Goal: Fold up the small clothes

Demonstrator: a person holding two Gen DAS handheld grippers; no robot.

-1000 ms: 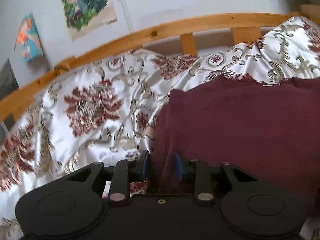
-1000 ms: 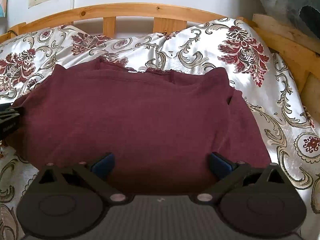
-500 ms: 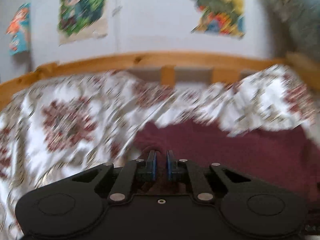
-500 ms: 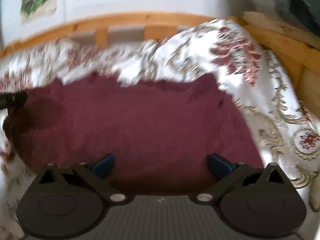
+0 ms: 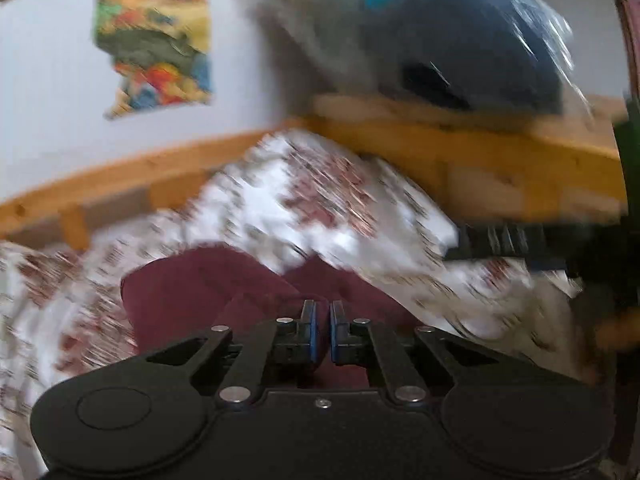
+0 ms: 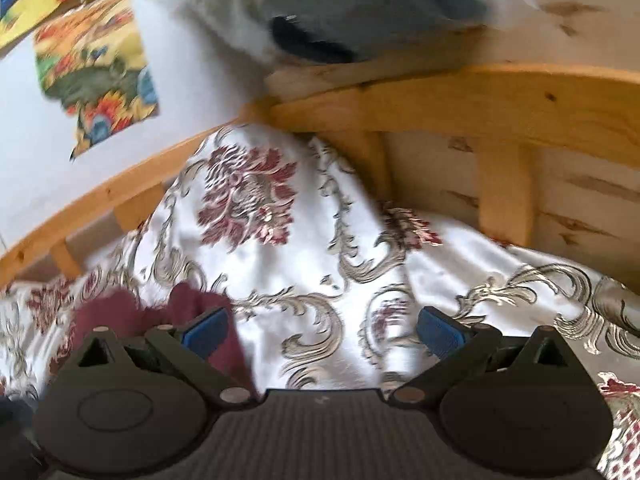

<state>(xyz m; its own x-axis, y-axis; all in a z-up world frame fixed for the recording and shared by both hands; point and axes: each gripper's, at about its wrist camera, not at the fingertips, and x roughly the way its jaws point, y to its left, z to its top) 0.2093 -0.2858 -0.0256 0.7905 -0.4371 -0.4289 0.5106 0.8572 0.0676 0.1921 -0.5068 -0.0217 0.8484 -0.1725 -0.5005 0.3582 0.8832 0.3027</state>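
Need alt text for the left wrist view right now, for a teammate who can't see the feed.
The left gripper has just closed, its blue pads pinching a fold of the dark maroon knit garment above a white satin bedspread with red and gold floral patterns. The picture is motion-blurred; behind are a pine bed rail, a colourful wall picture and a blue-grey bundle.

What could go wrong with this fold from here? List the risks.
1. The left gripper is shut on only an edge of the maroon garment, so the cloth could slip out in mid-swing.
2. The right gripper is open with nothing between its pads, so the one-sided pull may bunch the garment on the slippery-looking bedspread.
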